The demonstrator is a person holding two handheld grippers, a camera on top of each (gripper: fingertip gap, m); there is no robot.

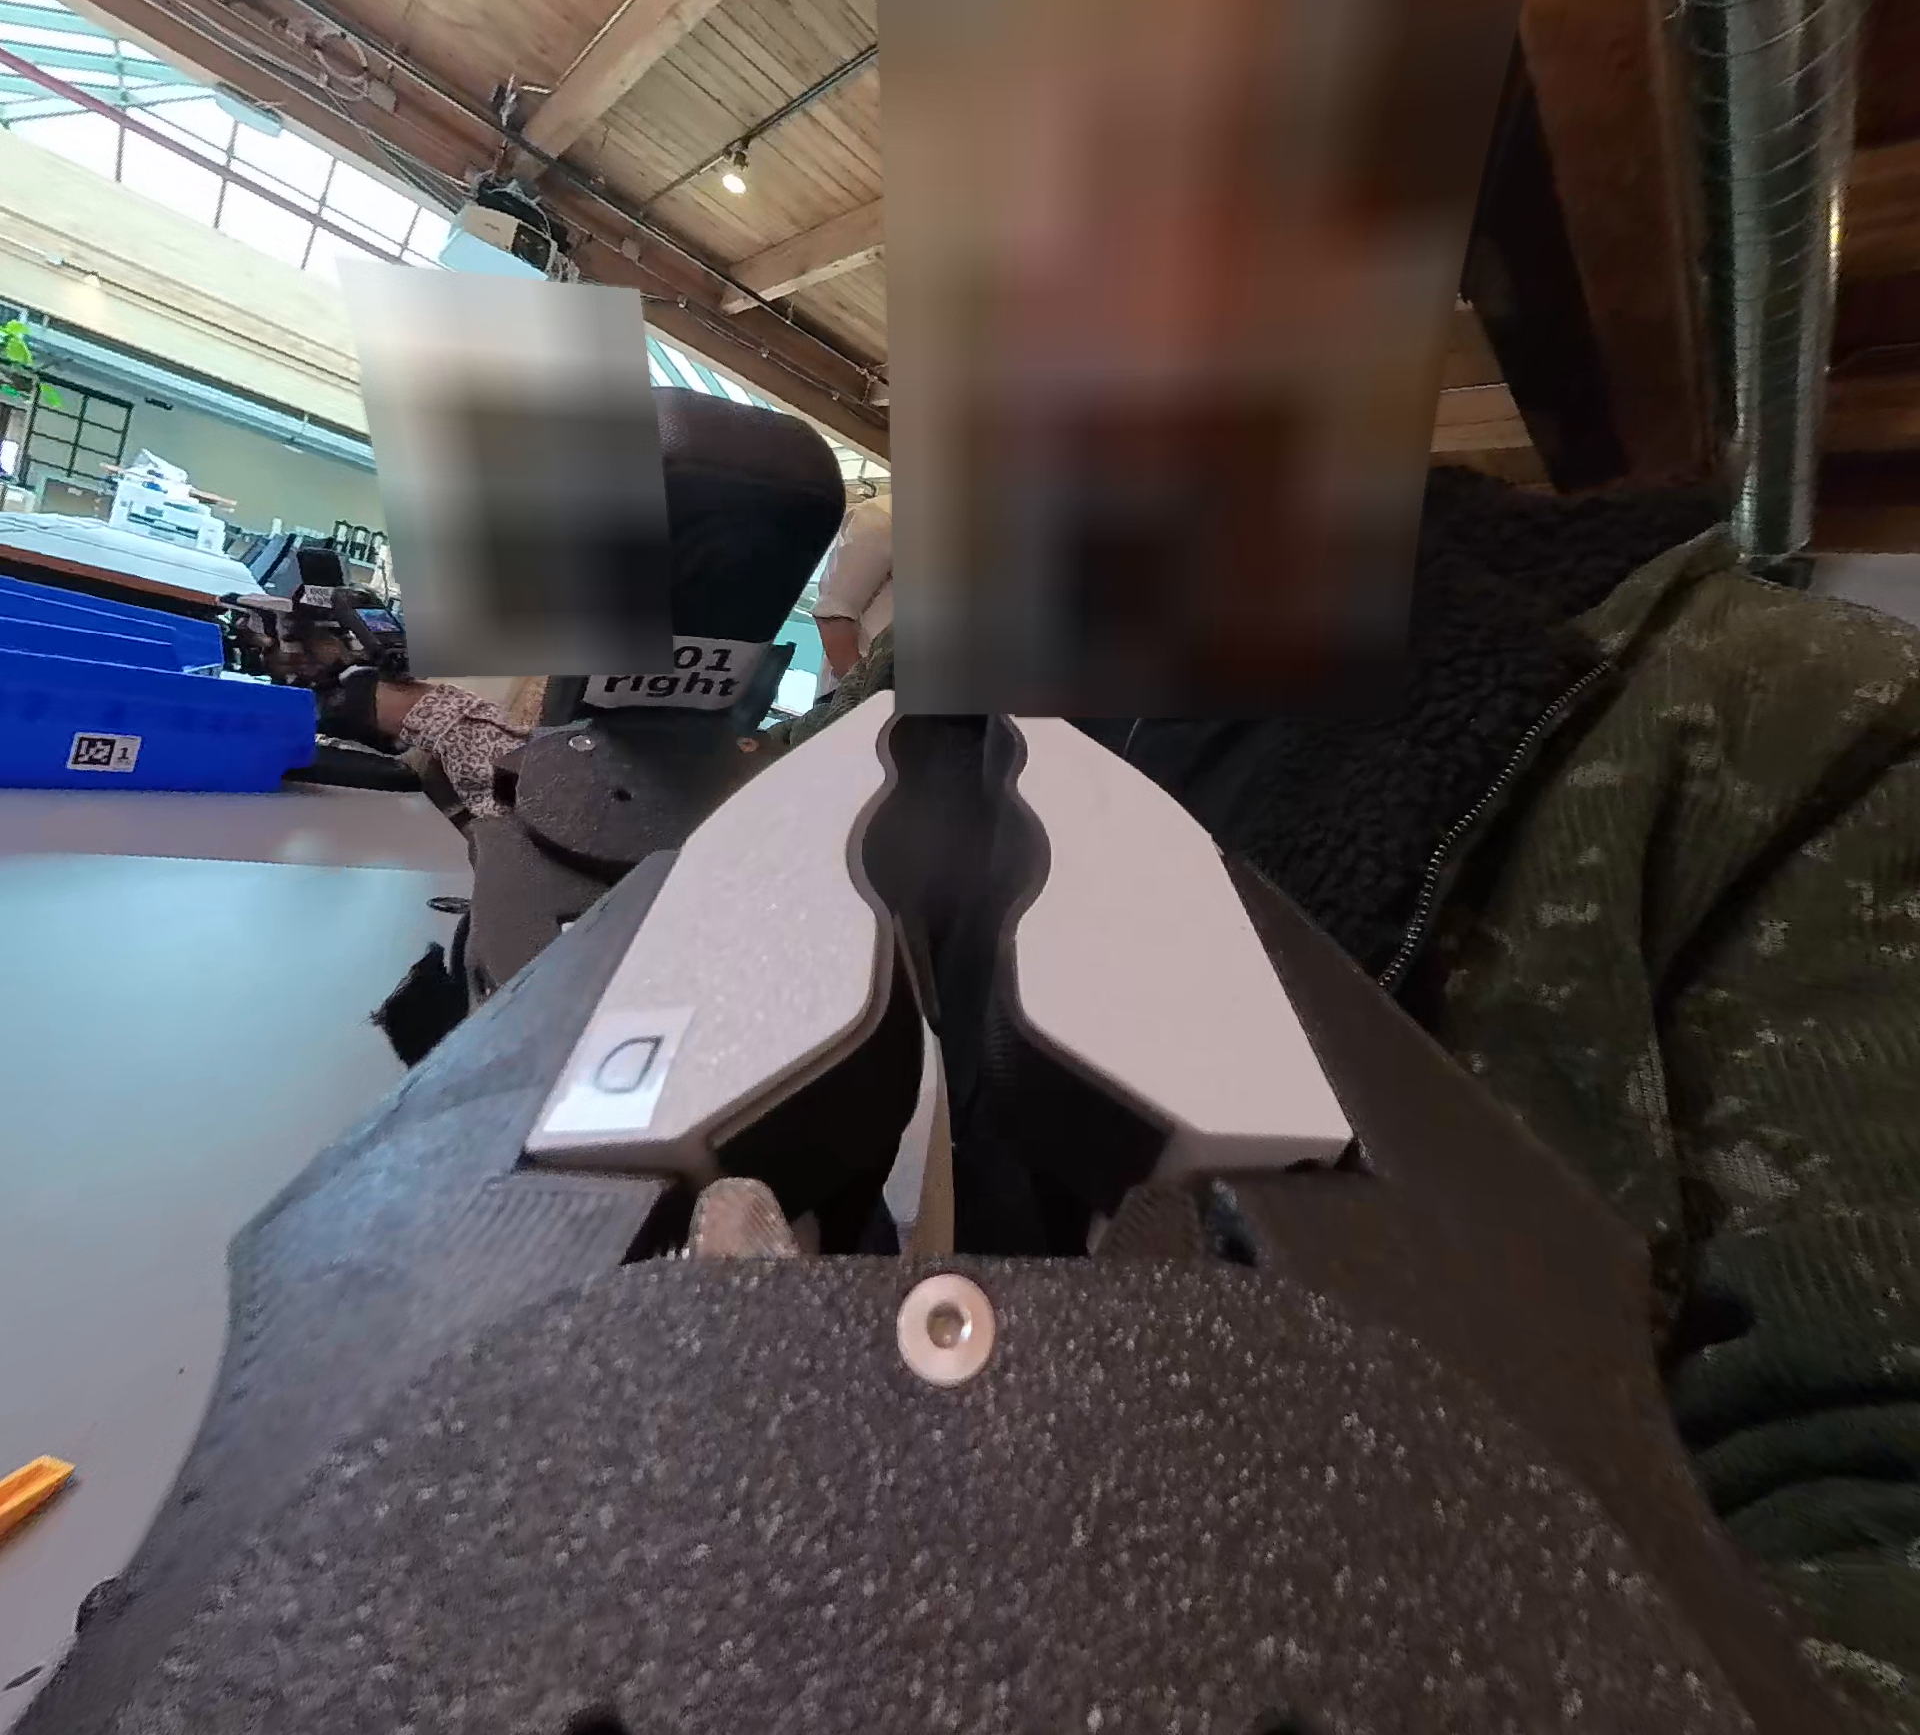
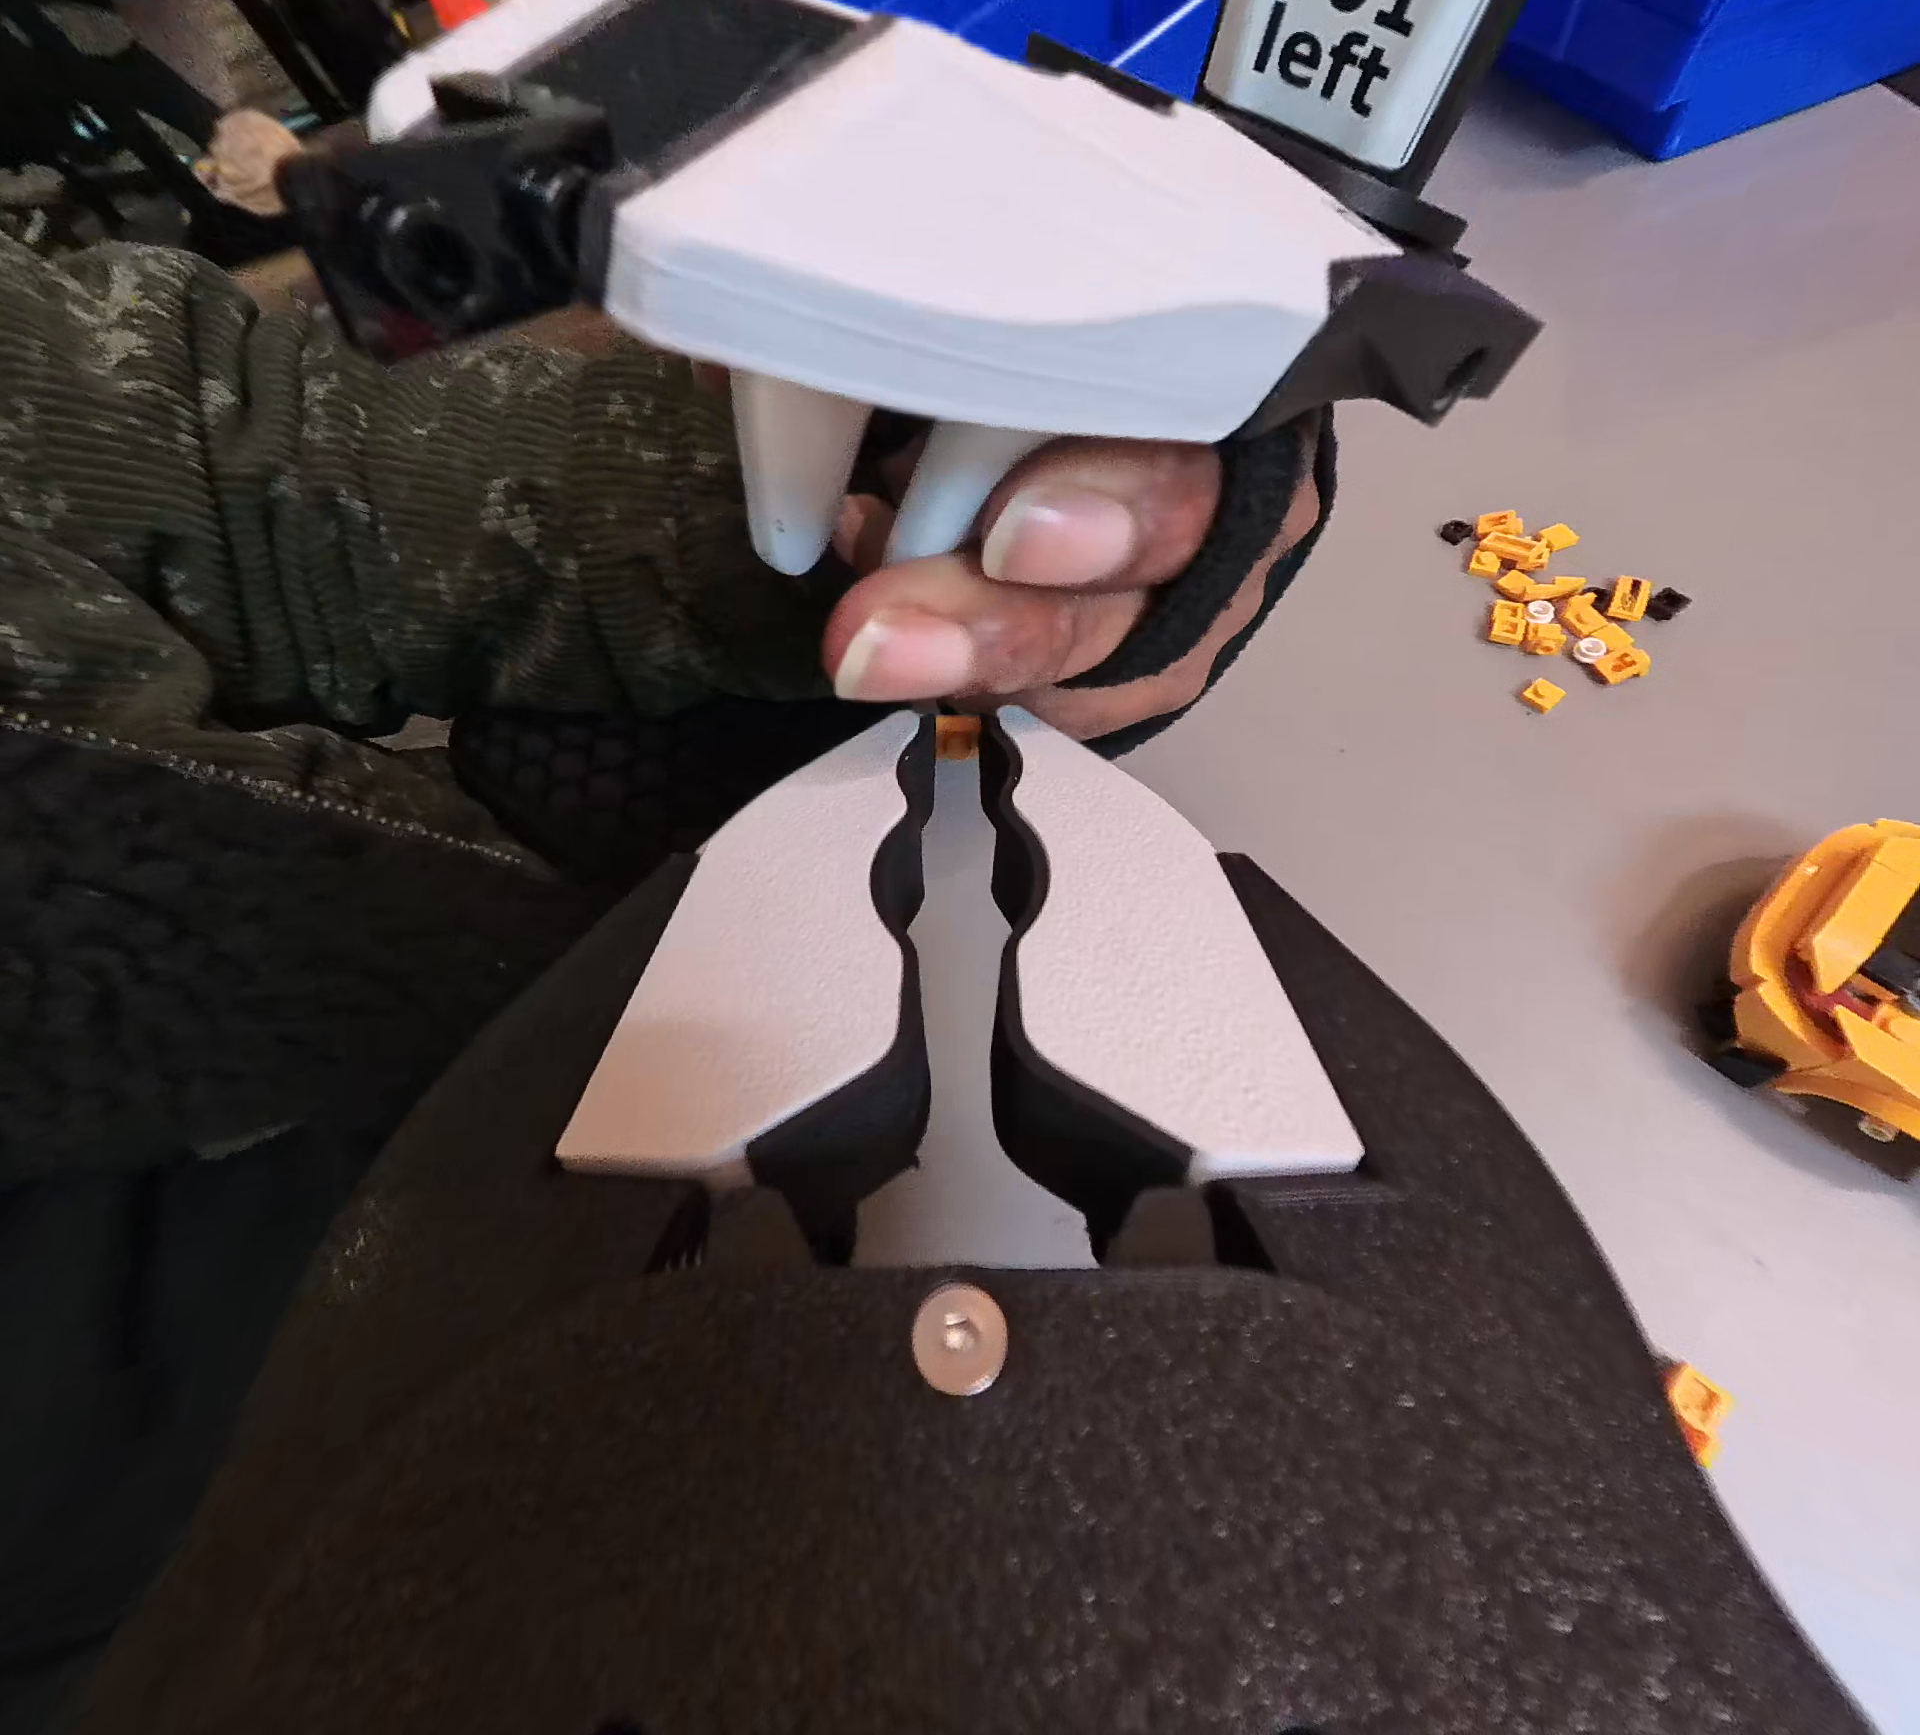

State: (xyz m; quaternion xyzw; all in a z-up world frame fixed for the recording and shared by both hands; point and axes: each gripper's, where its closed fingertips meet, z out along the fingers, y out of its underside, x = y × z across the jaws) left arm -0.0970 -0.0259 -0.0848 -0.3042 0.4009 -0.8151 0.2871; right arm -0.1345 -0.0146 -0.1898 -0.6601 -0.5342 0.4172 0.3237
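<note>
My right gripper point(image 2: 957, 745) is shut on a small orange brick point(image 2: 957, 738), pinched at the very fingertips. It holds the brick just under the person's hand point(image 2: 1039, 584), which grips the left gripper's white body point(image 2: 935, 262). My left gripper point(image 1: 956, 735) points up at the person's dark green jacket point(image 1: 1662, 854). Its fingers stand a little apart. The space between them is dark and partly under a blur patch, so I cannot tell if anything is held. The right gripper's black body point(image 1: 582, 802) shows to its left.
On the grey table point(image 2: 1558, 854) lie a pile of small orange and black bricks point(image 2: 1558, 594) and a partly built orange brick car point(image 2: 1829, 989). Blue bins point(image 2: 1714, 23) stand at the back, and also show in the left wrist view point(image 1: 135, 698). A loose orange piece point(image 1: 31, 1488) lies near the table edge. There is about 10 cm between the tips of the two grippers. My right gripper is the nearer one to the partly built orange brick car point(image 2: 1829, 989): about 20 cm, against 25 cm.
</note>
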